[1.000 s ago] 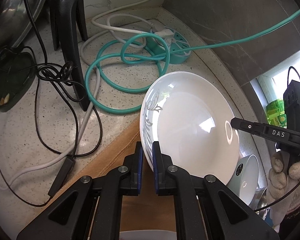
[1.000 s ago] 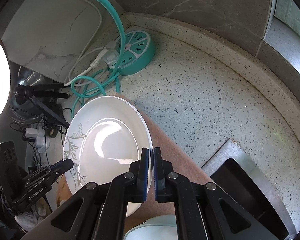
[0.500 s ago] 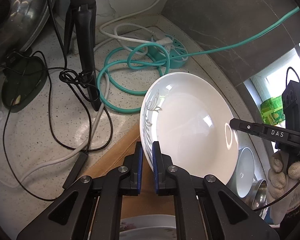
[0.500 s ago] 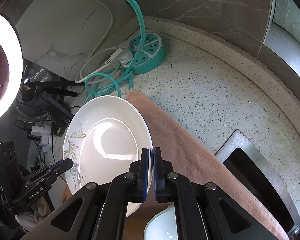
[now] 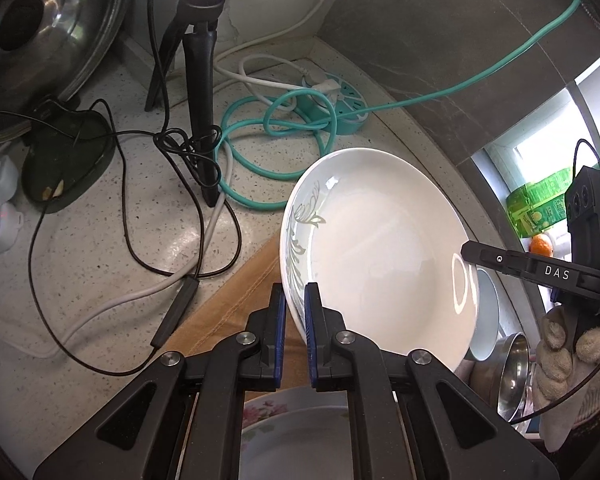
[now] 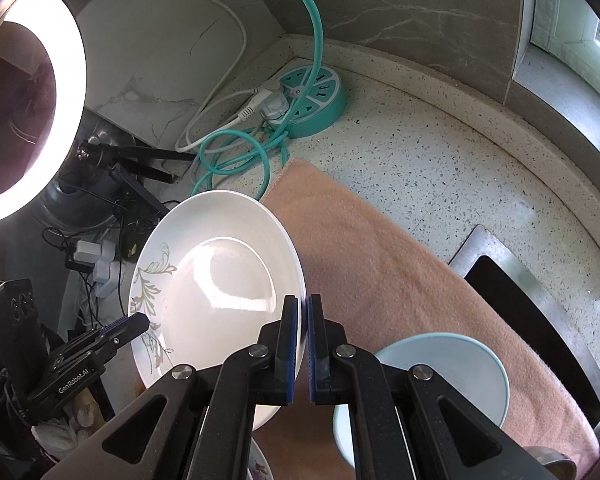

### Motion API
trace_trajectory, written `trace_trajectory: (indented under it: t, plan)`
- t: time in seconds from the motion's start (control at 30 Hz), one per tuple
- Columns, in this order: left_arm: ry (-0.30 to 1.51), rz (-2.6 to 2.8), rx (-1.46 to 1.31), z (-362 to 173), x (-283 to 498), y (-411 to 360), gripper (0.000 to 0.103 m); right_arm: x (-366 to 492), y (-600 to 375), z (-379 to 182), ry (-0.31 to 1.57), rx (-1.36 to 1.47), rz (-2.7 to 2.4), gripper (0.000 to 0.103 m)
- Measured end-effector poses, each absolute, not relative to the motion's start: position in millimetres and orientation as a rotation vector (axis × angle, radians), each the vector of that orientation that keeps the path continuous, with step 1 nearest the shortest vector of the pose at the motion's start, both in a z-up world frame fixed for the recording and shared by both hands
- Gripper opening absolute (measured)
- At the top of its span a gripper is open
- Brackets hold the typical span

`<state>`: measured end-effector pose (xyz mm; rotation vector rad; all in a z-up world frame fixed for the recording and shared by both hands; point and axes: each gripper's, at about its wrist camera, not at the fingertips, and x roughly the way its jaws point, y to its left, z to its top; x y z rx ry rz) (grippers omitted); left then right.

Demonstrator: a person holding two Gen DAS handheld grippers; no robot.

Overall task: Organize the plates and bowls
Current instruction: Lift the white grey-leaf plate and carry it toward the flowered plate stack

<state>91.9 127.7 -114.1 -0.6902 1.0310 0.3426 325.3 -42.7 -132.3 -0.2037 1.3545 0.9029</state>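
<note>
A white plate with a grey leaf pattern (image 5: 380, 256) is held in the air, tilted, above the peach towel (image 6: 380, 248). My left gripper (image 5: 296, 300) is shut on its left rim. My right gripper (image 6: 303, 312) is shut on the opposite rim of the same plate (image 6: 216, 280). A floral plate (image 5: 292, 436) lies below the left gripper. A pale blue bowl (image 6: 440, 372) sits on the towel below the right gripper, and a steel bowl (image 5: 512, 368) stands beside it.
A teal power strip (image 6: 312, 100) with a coiled teal cable (image 5: 260, 148) sits in the counter corner. A black tripod (image 5: 200, 92) and tangled black cords (image 5: 148, 184) stand at left. A ring light (image 6: 32, 112) glows at left. The sink edge (image 6: 500, 264) is at right.
Both grippers have lifted the plate higher and pulled it back from the corner. The floral plate and the pale blue bowl have come into view below.
</note>
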Motion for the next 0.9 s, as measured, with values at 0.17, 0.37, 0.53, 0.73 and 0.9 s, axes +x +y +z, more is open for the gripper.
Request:
trace_trajectory:
  t: [0.17,0.37,0.53,0.73,0.9]
  plan:
    - [1.035,0.332,-0.681,-112.2,77.1,123.9,0.007,305.9,-50.0,-127.6,1.348,-0.199,0.894,0.004]
    - [1.039,0.311,-0.675,-110.7,57.9,118.7,0.007,283.4,-59.6,-125.5,1.346,-0.189,0.880,0.004]
    - [1.039,0.301,-0.664,-108.1,43.1,115.6,0.007,265.7,-66.0,-122.3,1.339,-0.179,0.872,0.004]
    - [1.042,0.286,-0.659,-107.2,25.7,114.8,0.007,244.4,-72.9,-119.3,1.332,-0.169,0.867,0.004]
    - [1.053,0.265,-0.657,-109.1,13.6,115.6,0.007,228.3,-77.7,-119.6,1.327,-0.149,0.861,0.004]
